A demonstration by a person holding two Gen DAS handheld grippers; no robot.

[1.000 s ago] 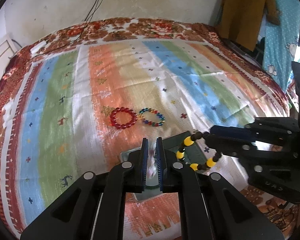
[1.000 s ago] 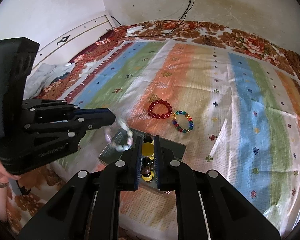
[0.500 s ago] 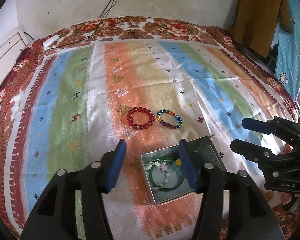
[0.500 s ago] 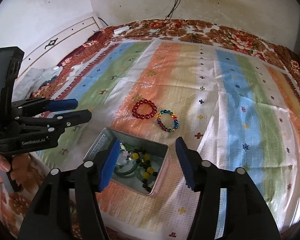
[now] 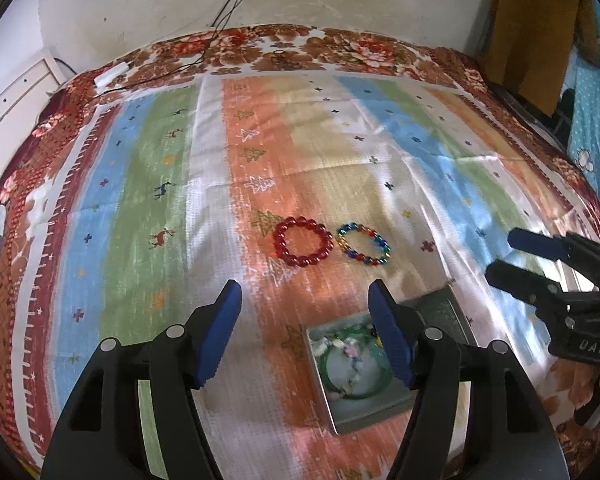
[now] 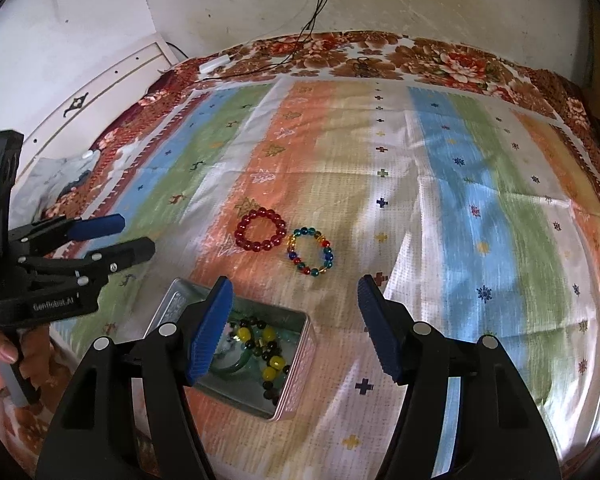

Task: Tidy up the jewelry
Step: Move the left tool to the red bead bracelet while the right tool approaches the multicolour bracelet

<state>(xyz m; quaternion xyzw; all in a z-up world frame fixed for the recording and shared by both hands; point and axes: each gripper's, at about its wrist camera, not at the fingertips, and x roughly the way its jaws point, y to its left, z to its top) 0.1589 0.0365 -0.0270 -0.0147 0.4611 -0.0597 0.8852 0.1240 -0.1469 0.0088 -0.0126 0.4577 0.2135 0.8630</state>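
Note:
A red bead bracelet [image 5: 302, 246] [image 6: 260, 229] and a multicoloured bead bracelet [image 5: 363, 243] [image 6: 310, 251] lie side by side on the striped bedspread. A metal tin [image 5: 444, 304] [image 6: 298, 364] near the front edge holds a green bangle [image 5: 356, 384], a pale charm bracelet and a black-and-yellow bead bracelet [image 6: 266, 346]. My left gripper [image 5: 304, 332] is open and empty, just left of and above the tin. My right gripper [image 6: 294, 320] is open and empty, above the tin's right side. Each gripper also shows in the other's view, the left one [image 6: 112, 236] and the right one [image 5: 512, 256].
The striped cloth [image 6: 460, 200] covers a bed with a floral border. A black cable and white adapter [image 5: 110, 74] lie at the back left. A white headboard [image 6: 100, 92] stands on the left, and hanging clothes [image 5: 540, 32] on the right.
Both grippers opened and let go: the pale charm bracelet and the black-and-yellow bracelet now lie in the tin. Both grippers have drawn back and risen a little.

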